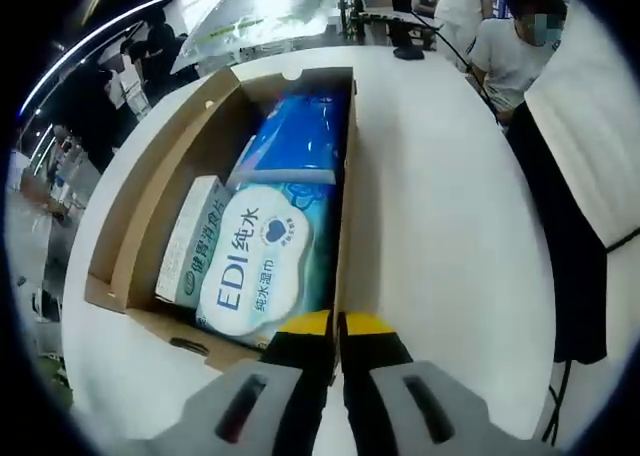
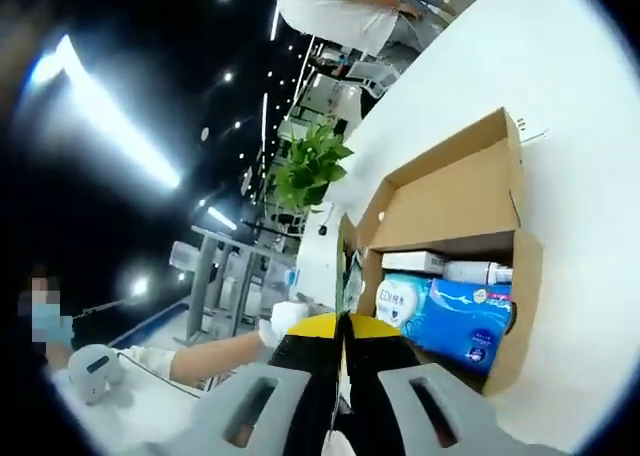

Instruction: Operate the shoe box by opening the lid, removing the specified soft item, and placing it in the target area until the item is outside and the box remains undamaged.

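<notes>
Left gripper view: open cardboard shoe box [image 1: 140,226] at centre-left on white table [image 1: 450,226], lid folded back toward upper left. Inside, EDI wet-wipes pack [image 1: 262,261] lower centre, blue soft pack [image 1: 300,136] above it, touching; small white carton [image 1: 190,238] wedged along wipes' left side. Left gripper [image 1: 338,328] at bottom centre, yellow-tipped jaws pinched onto box's near right wall edge. Person in white shirt [image 1: 510,51] upper right, beyond table.

Right gripper view: same box [image 2: 450,191] seen tilted, centre-right, lid flap standing up. Blue pack [image 2: 470,321] and wipes pack [image 2: 400,301] inside, white carton [image 2: 415,261] just above. Right gripper [image 2: 345,328] bottom centre, jaws clamped on box wall edge. Green plant [image 2: 310,171] upper centre; gloved hand [image 2: 280,321] at left, near jaws.
</notes>
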